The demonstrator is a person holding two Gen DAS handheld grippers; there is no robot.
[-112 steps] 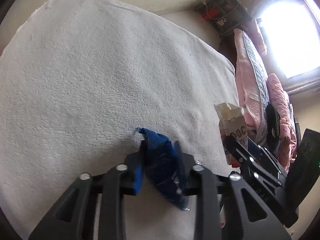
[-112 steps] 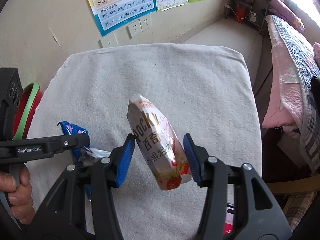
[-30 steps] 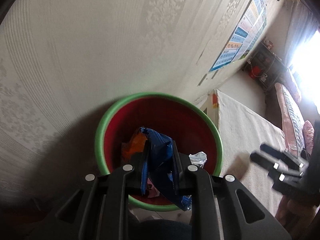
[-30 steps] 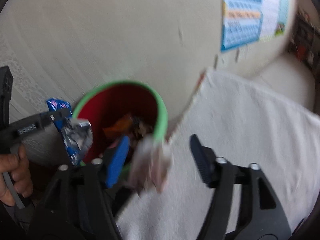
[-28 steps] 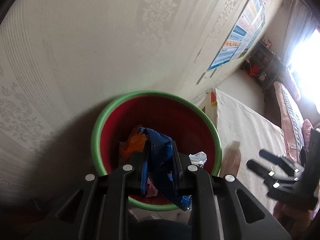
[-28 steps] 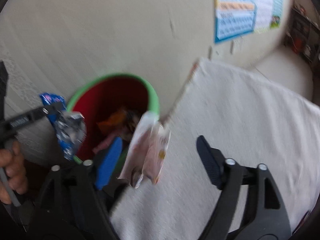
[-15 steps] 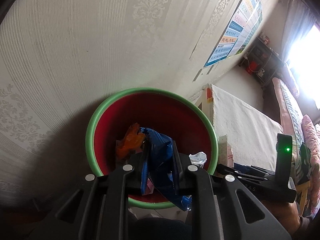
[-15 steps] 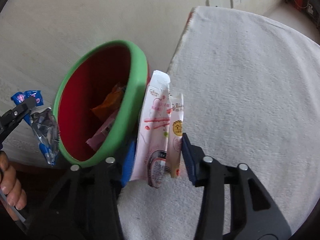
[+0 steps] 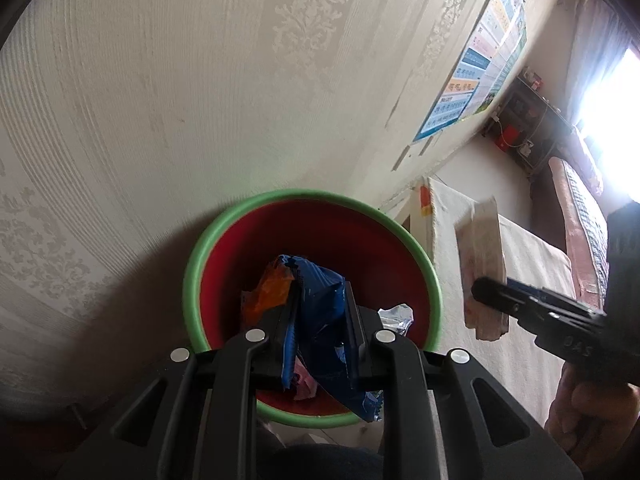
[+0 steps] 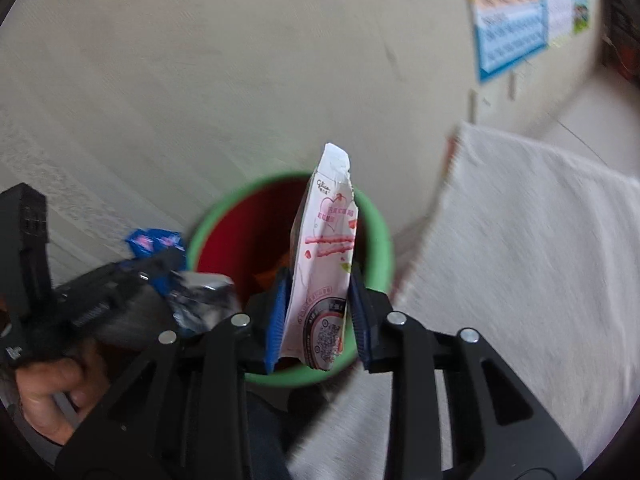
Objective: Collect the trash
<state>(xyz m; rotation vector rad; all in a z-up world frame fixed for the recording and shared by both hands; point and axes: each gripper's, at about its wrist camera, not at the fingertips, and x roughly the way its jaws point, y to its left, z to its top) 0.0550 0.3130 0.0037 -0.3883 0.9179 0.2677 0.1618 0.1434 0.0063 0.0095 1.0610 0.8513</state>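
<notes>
A pale patterned wall (image 9: 168, 92) fills the background, with a blue chart (image 9: 476, 72) pinned high on it, and a table under a white cloth (image 10: 520, 264) runs off to the right. Down beside that table, against the wall, sits the bin (image 9: 208, 248), red inside with a green rim, its mouth wide to both cameras. Over it hangs the left gripper (image 9: 320, 312), jaws drawn in close and clamped on a crumpled blue wrapper (image 9: 320, 304), which stands between the pads above the bin's opening, its lower end trailing past the near rim. In from the right comes the right gripper (image 10: 318, 300), blue pads pressed narrow against a pink and white snack packet (image 10: 326, 264); the packet stands nearly upright in the grip, torn top up, and from the right wrist view it sits in front of the bin's mouth, while the left wrist view places it just off the rim on the table side. Inside the bin lies an orange wrapper (image 9: 266, 292) toward the left, and a small scrap of silver foil (image 9: 396, 316) by the right inner wall. The right view is blurred, so finer print on the packet is hard to read.
</notes>
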